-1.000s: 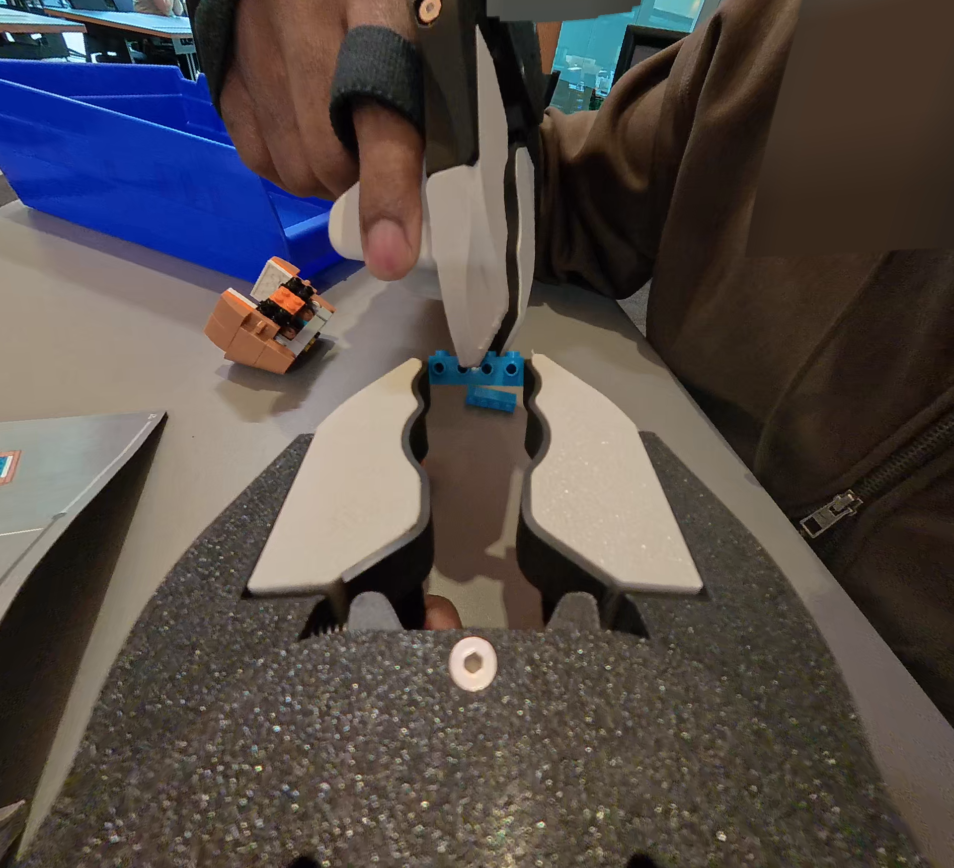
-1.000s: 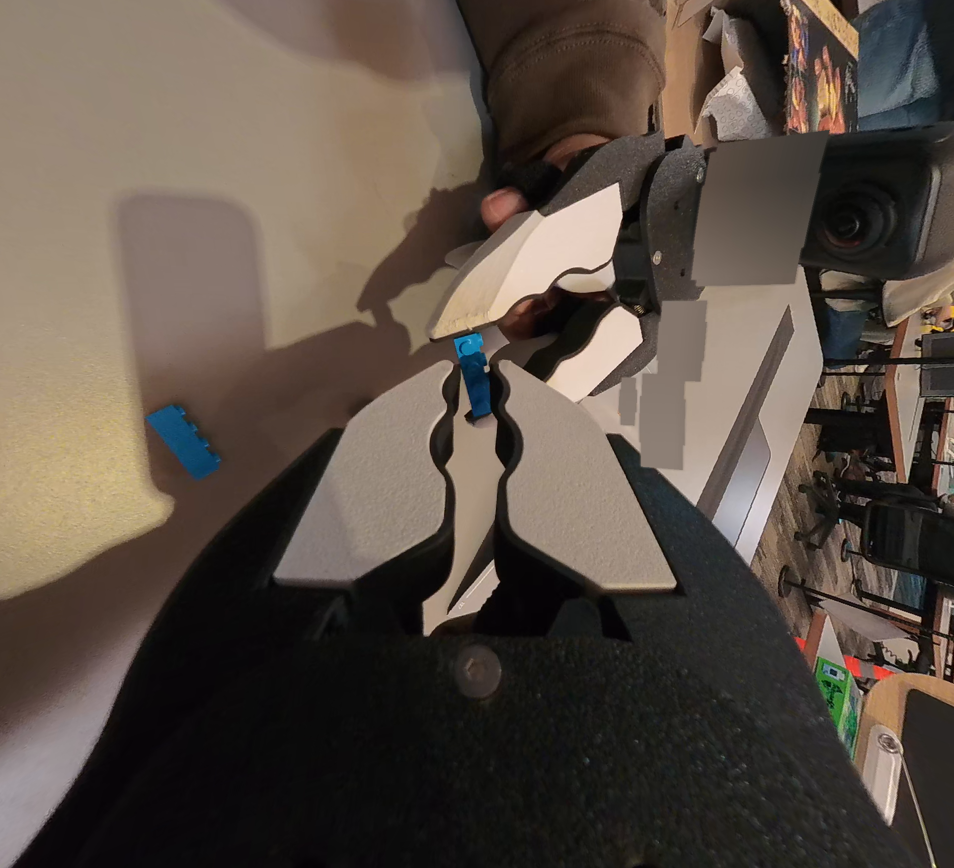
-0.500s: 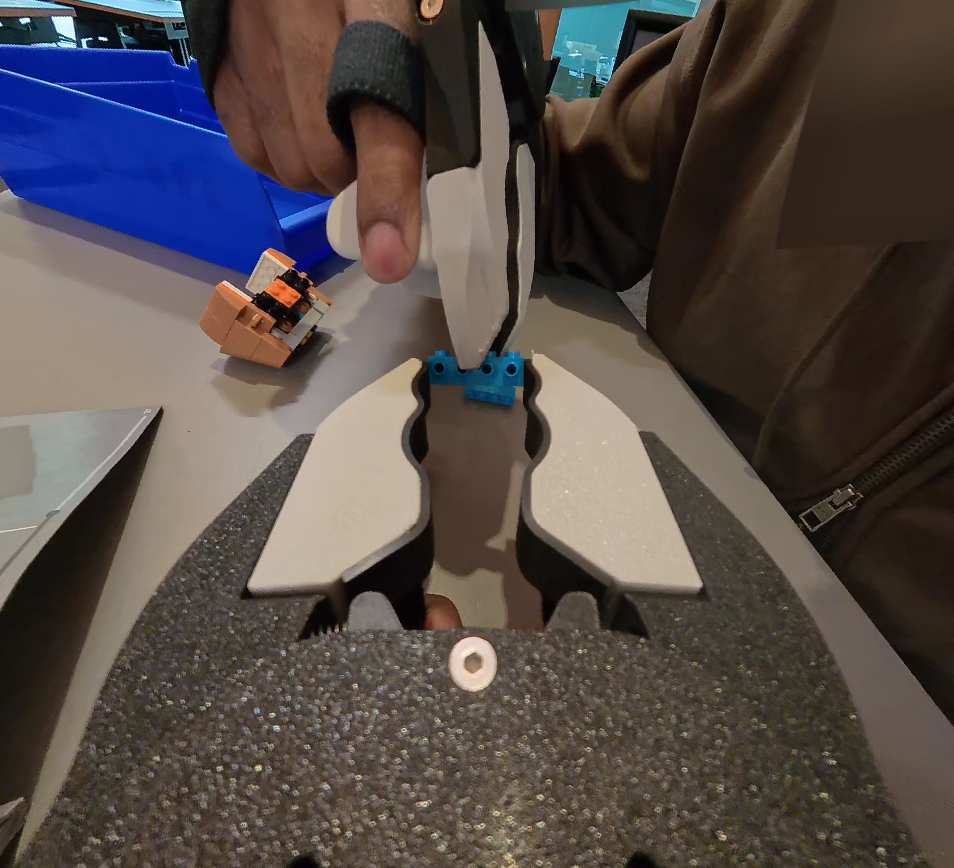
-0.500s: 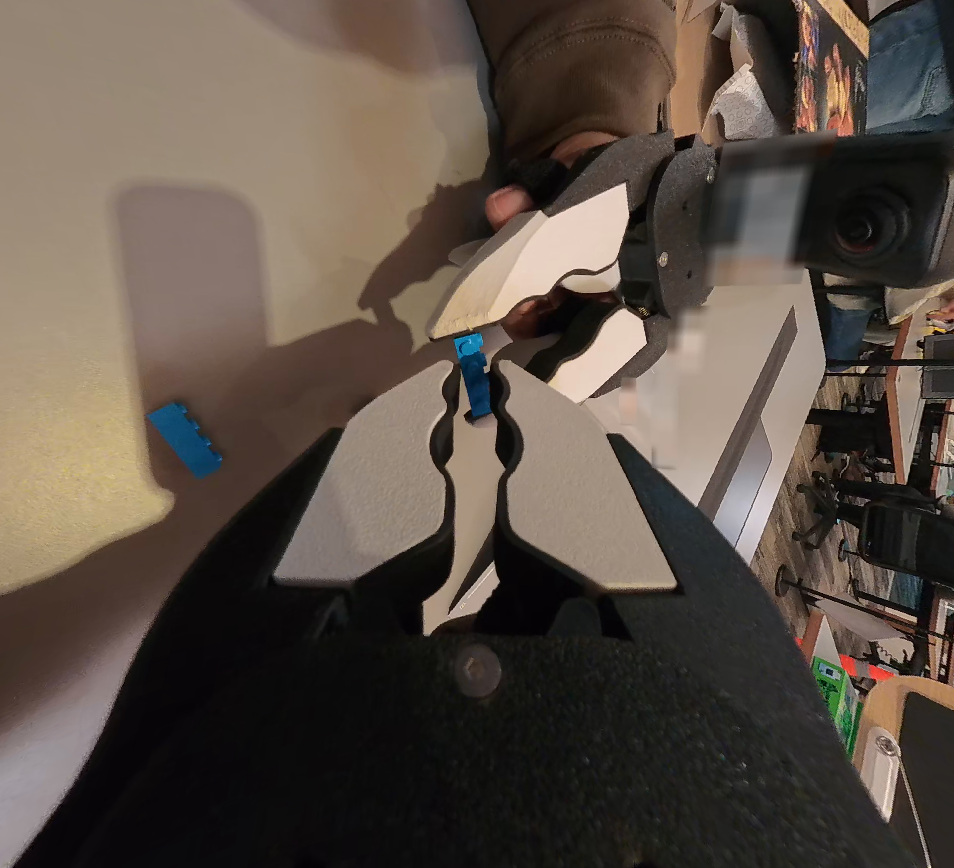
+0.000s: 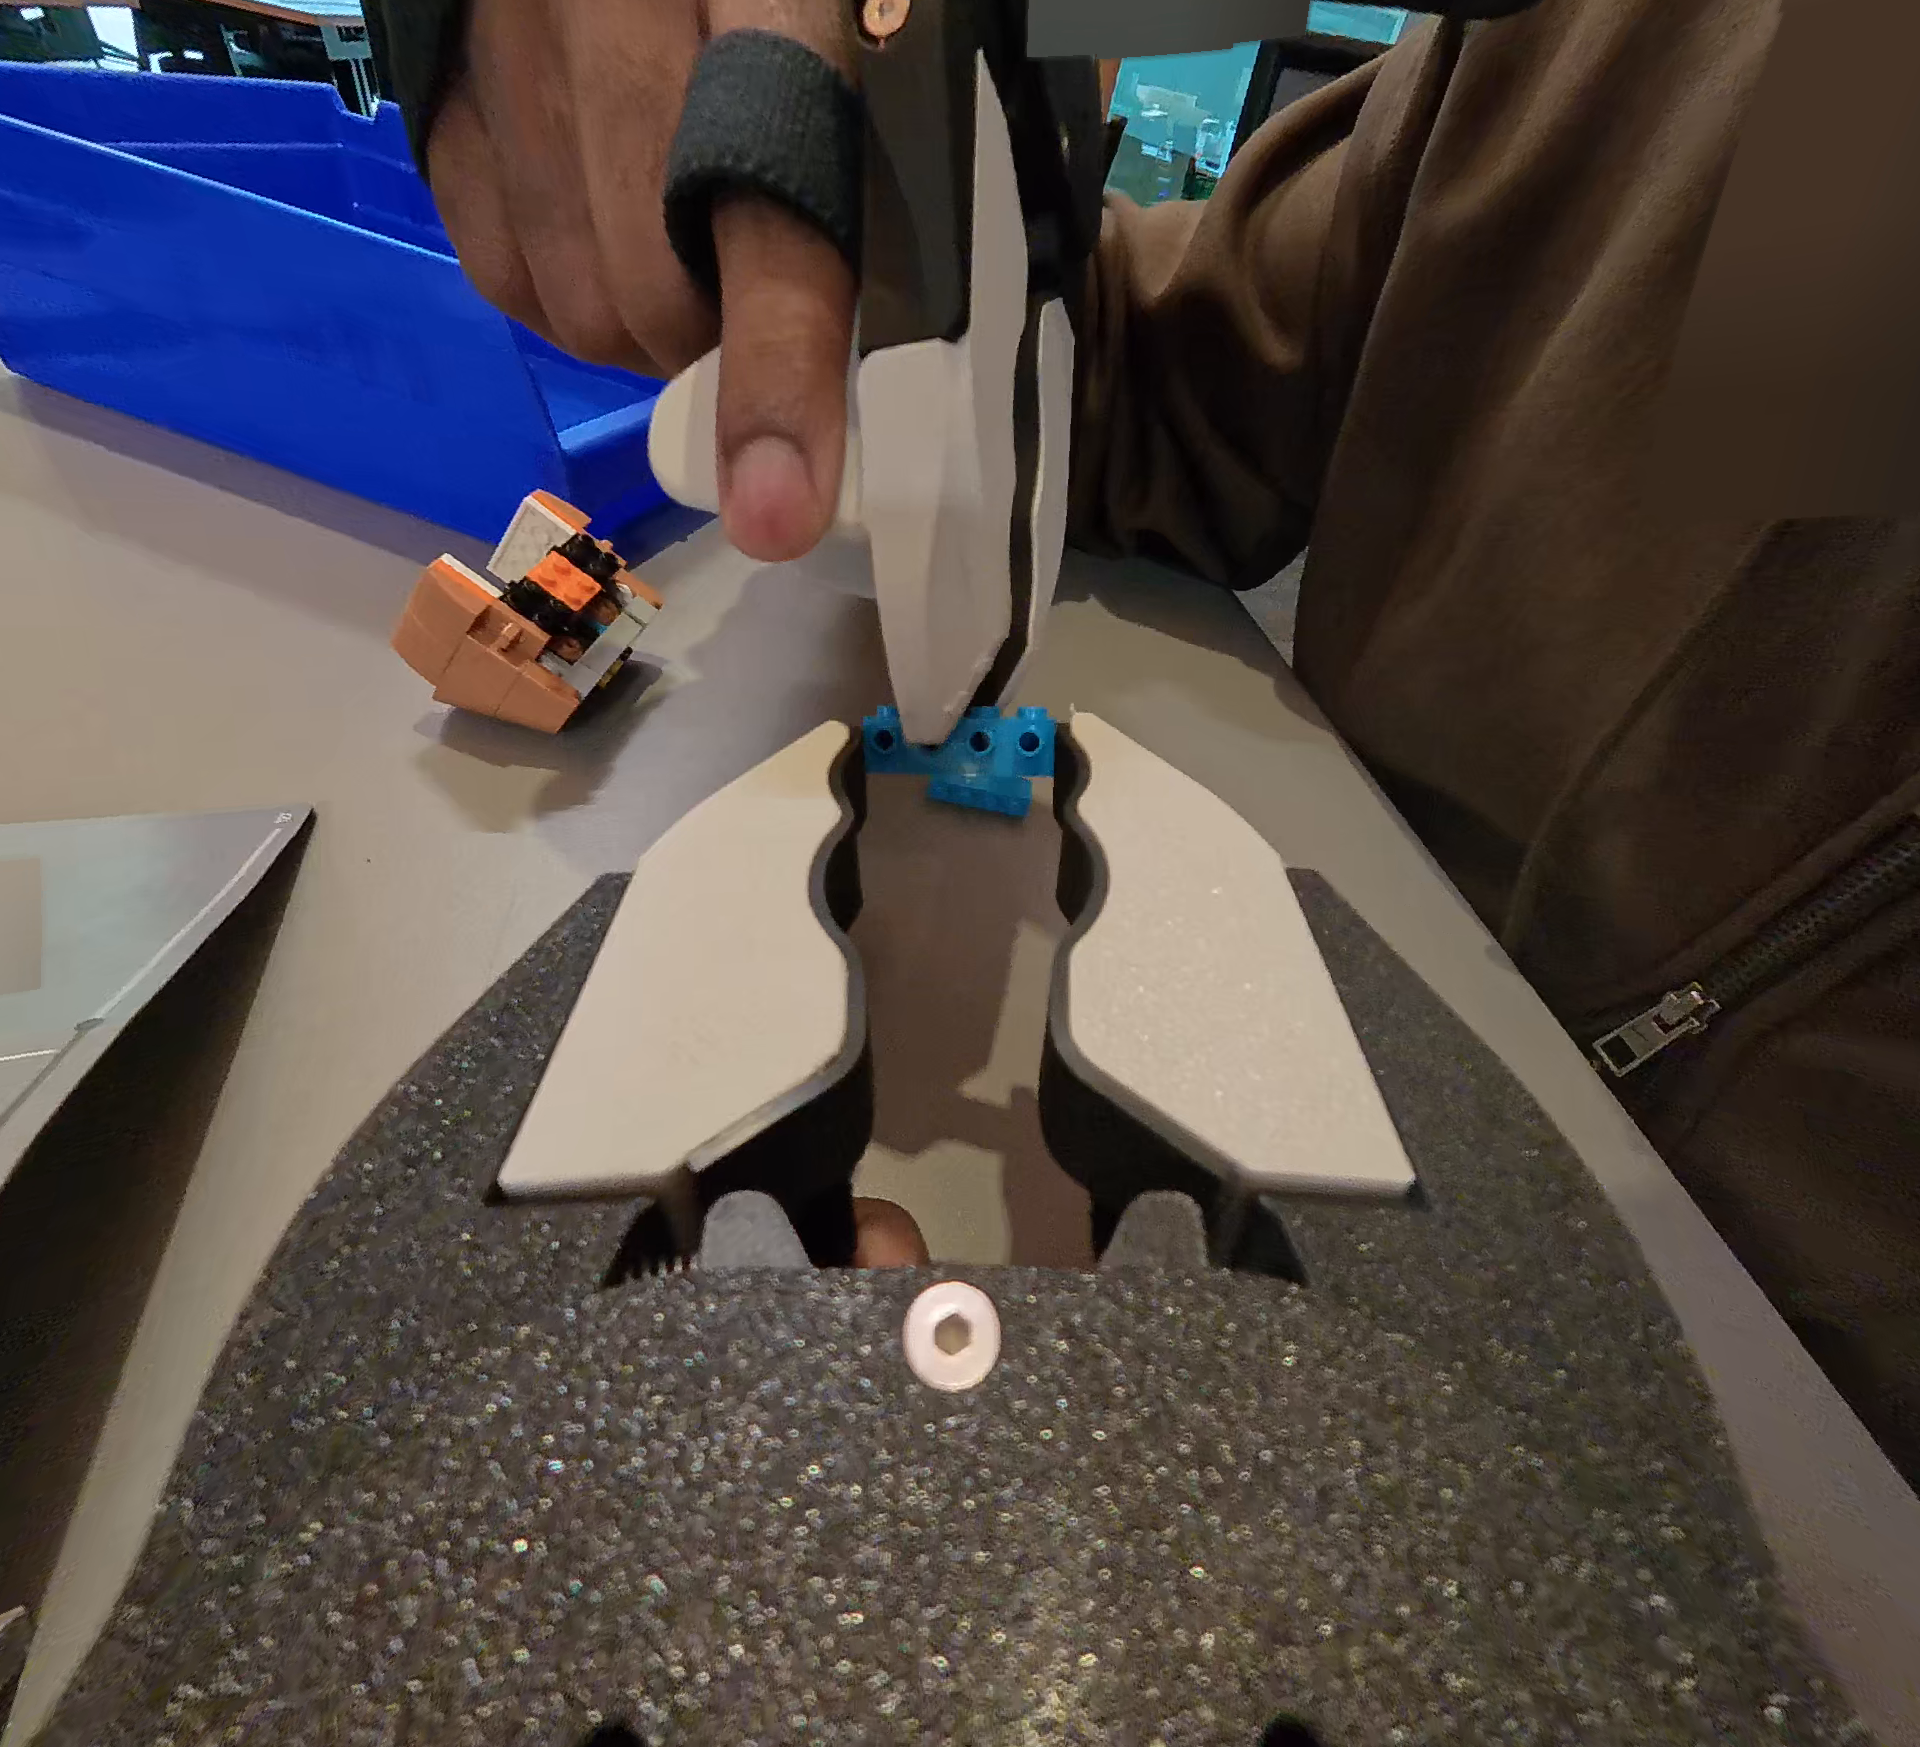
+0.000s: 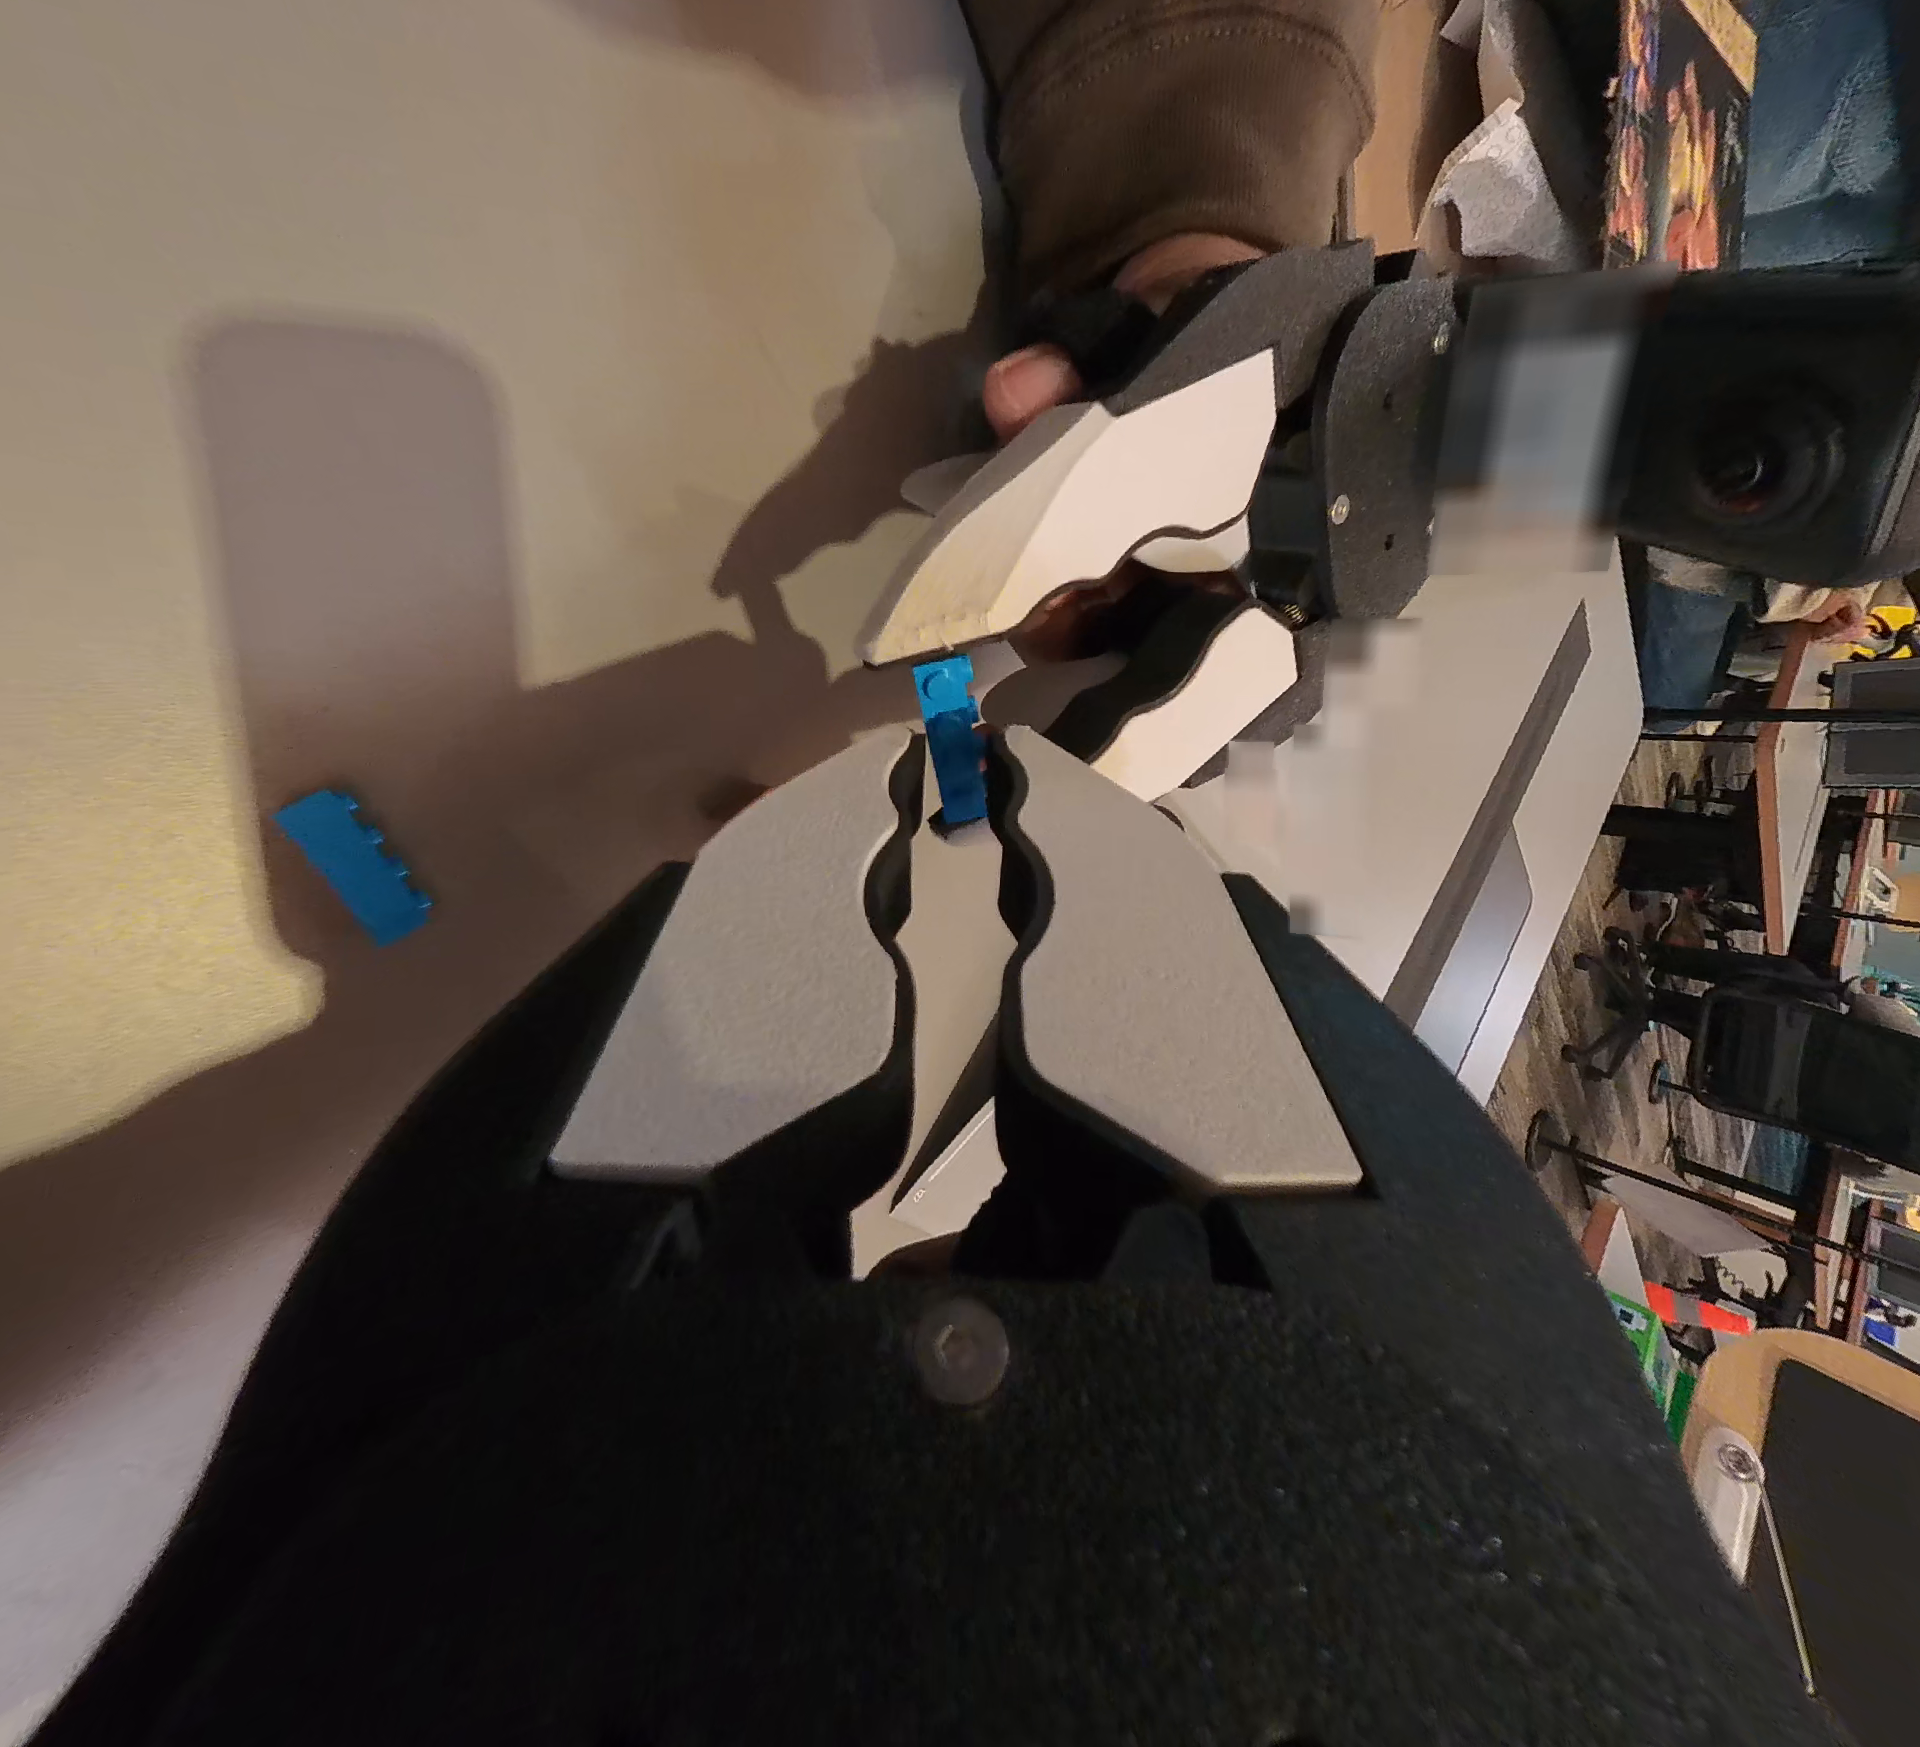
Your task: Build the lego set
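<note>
The small blue piece [image 5: 980, 794] I held apart a second ago now sits pressed under the blue brick [image 5: 961, 743].

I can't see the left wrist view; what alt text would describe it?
Two handheld grippers meet over a grey table: the left gripper holds a blue lego brick between its tips, and the right gripper comes down onto it. An orange lego model lies nearby.

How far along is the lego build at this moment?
Done: an orange-brown sub-assembly lies on the table. In hand: the left gripper holds a blue brick while the right gripper pinches it from above. Left: another blue brick lies loose.
</note>
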Demonstrator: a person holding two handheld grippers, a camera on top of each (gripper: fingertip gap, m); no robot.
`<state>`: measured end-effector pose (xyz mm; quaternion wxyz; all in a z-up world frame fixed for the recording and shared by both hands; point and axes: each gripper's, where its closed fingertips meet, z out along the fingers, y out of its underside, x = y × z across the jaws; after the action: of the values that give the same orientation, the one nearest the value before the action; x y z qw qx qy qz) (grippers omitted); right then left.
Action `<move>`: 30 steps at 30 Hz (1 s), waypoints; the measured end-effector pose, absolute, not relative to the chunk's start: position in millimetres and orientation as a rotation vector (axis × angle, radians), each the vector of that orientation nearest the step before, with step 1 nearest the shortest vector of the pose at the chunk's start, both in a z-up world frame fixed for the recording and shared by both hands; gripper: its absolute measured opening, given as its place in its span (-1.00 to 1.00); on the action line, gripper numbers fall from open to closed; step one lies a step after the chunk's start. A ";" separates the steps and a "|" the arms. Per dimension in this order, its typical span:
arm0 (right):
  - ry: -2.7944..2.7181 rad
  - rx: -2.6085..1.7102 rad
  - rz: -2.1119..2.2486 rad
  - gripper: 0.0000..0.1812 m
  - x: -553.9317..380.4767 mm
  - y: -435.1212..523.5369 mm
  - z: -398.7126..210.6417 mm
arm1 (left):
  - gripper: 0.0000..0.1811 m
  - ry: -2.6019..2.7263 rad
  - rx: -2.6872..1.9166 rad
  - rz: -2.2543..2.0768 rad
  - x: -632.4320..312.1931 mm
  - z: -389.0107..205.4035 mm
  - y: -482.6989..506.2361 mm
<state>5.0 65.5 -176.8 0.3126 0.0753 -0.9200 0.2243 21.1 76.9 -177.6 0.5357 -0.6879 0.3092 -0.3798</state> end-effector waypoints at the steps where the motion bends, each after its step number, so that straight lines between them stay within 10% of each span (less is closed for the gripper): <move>1: -2.427 0.201 0.597 -0.88 5.7 64.7 -176.4 | -0.62 0.737 -1.641 -0.904 21.3 -177.9 76.9; 30: -2.393 0.136 0.598 -0.90 19.9 85.4 -162.8 | -0.40 0.902 -2.047 -0.410 -5.6 -245.0 99.8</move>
<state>19.9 85.4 -162.8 0.3293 0.0520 -0.9147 0.2284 -5.6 99.8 -245.0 0.4201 -0.8168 0.3600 -0.1638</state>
